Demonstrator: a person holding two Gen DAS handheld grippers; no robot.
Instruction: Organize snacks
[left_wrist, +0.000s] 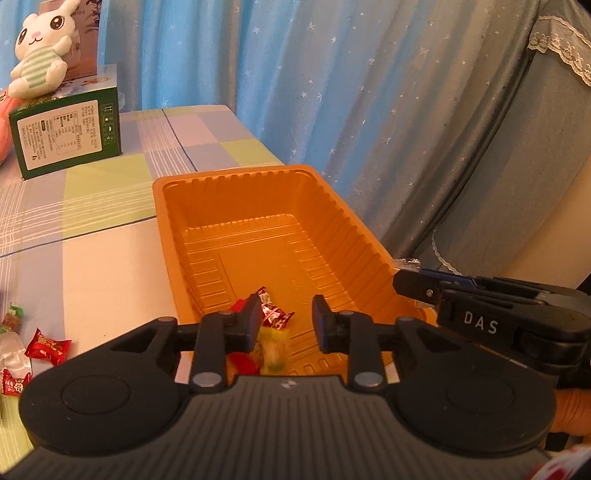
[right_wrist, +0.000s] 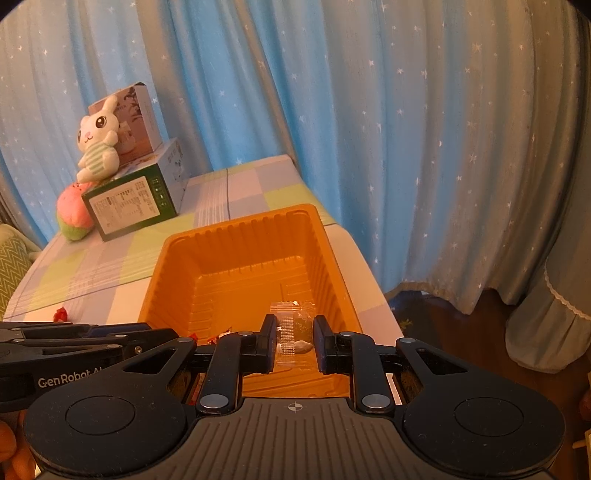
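Observation:
An orange plastic tray (left_wrist: 351, 225) (right_wrist: 332, 258) stands on the table's right part. My left gripper (left_wrist: 284, 321) is open over the tray's near end, above a red candy (left_wrist: 275, 314) and a blurred yellow-green candy (left_wrist: 273, 350) that looks to be dropping. My right gripper (right_wrist: 294, 341) is open over the tray's near right end, with a clear-wrapped snack (right_wrist: 291, 328) between its fingers, apparently loose. The right gripper shows at the right in the left wrist view (left_wrist: 417, 286).
Several wrapped candies (left_wrist: 46, 349) lie on the table left of the tray. A green box (left_wrist: 66, 136) (right_wrist: 129, 201) with a plush rabbit (left_wrist: 40, 48) (right_wrist: 96, 142) stands at the far left. Blue curtains hang behind. The table edge runs right of the tray.

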